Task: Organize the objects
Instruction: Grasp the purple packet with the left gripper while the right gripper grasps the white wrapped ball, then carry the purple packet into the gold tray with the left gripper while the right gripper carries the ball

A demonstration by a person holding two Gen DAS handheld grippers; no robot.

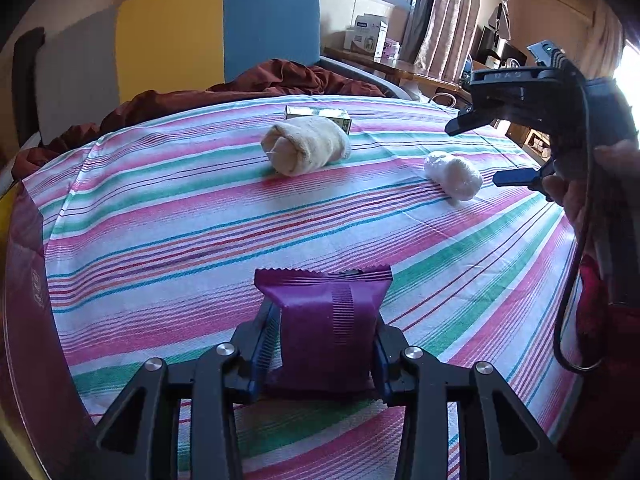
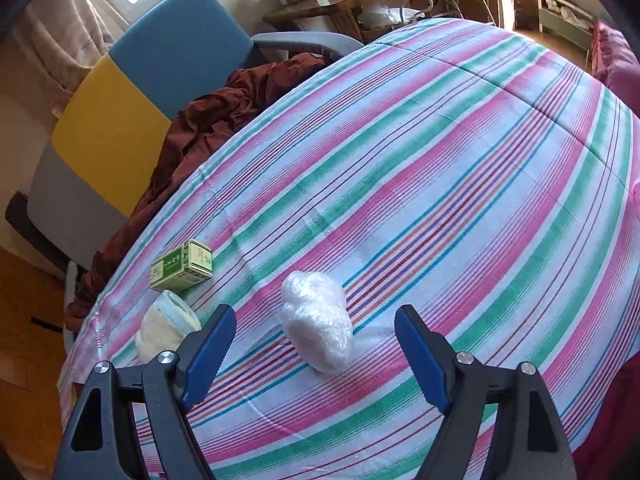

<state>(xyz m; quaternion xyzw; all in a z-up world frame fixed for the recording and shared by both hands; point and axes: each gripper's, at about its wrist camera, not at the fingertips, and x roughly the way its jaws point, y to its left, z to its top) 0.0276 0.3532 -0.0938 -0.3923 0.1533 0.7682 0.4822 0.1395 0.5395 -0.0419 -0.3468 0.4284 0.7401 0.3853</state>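
Note:
My left gripper [image 1: 320,320] is shut on a purple snack packet [image 1: 326,320], whose sides are pinched between the blue pads, low over the striped bedspread [image 1: 200,216]. Farther off lie a rolled cream towel [image 1: 306,146], a green box [image 1: 320,114] behind it, and a white plastic-wrapped bundle [image 1: 454,174]. My right gripper [image 1: 474,152] shows at the right edge of the left wrist view, held by a hand. In the right wrist view the right gripper [image 2: 316,334] stands open just above the white bundle [image 2: 318,326], which lies on the bedspread between the fingers without touching them. The green box [image 2: 182,266] and towel [image 2: 166,326] lie to its left.
A crumpled dark-red blanket [image 2: 224,120] lies along the bed's far edge. A blue, yellow and grey headboard [image 1: 180,28] stands behind it. A wooden table [image 2: 340,4] with boxes is beyond. A maroon object [image 1: 24,320] borders the left wrist view's left edge.

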